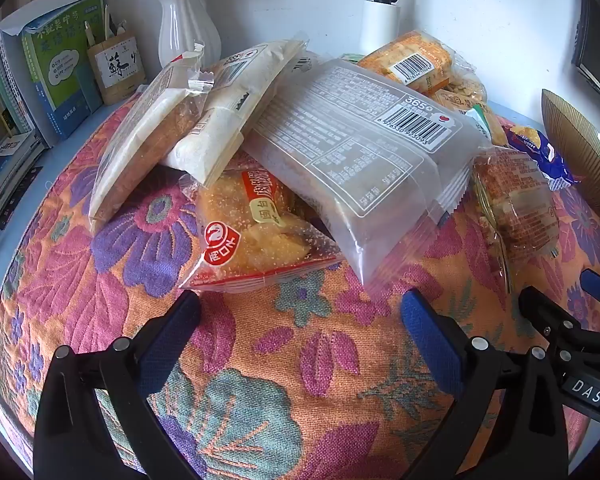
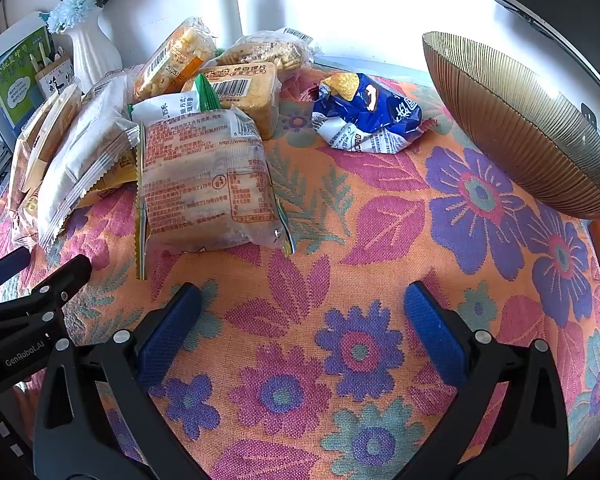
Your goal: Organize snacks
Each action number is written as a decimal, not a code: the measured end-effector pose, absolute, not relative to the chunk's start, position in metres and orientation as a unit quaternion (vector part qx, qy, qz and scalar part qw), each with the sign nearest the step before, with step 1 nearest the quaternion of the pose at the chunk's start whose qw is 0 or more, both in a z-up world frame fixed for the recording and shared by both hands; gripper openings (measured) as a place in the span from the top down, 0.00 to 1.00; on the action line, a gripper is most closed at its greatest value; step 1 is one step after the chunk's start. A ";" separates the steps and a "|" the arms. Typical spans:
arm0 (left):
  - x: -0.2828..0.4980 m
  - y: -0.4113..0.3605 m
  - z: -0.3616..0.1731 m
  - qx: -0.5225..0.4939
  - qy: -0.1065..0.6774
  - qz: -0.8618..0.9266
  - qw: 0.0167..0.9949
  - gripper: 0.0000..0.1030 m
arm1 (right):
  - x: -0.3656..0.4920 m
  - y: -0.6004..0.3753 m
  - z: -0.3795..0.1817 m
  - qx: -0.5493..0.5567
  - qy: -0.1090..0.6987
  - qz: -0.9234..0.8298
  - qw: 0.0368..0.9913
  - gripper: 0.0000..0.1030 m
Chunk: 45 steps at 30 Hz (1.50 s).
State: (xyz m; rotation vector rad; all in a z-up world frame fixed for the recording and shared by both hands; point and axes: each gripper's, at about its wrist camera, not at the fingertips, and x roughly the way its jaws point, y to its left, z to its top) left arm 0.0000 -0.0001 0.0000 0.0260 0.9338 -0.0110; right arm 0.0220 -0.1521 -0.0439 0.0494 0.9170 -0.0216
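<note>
Both your left gripper point(image 1: 300, 320) and right gripper point(image 2: 302, 312) hang spread wide, empty, above the floral cloth point(image 2: 340, 280). Snack packets point(image 1: 356, 140) lie heaped beyond; light, crinkly, slippery film, so pinch a crimped end seam.

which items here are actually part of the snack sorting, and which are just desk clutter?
Job:
snack pile
crumpled blue packet
ribbed gold bowl, likely the destination
left claw and right claw, both open, empty

Clutter:
white vase
books
pen holder
floral cloth
</note>
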 end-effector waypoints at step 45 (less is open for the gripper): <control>0.001 0.001 -0.001 0.010 0.450 0.000 0.893 0.05 | 0.024 -0.153 -0.044 0.028 0.439 -0.013 0.898 0.03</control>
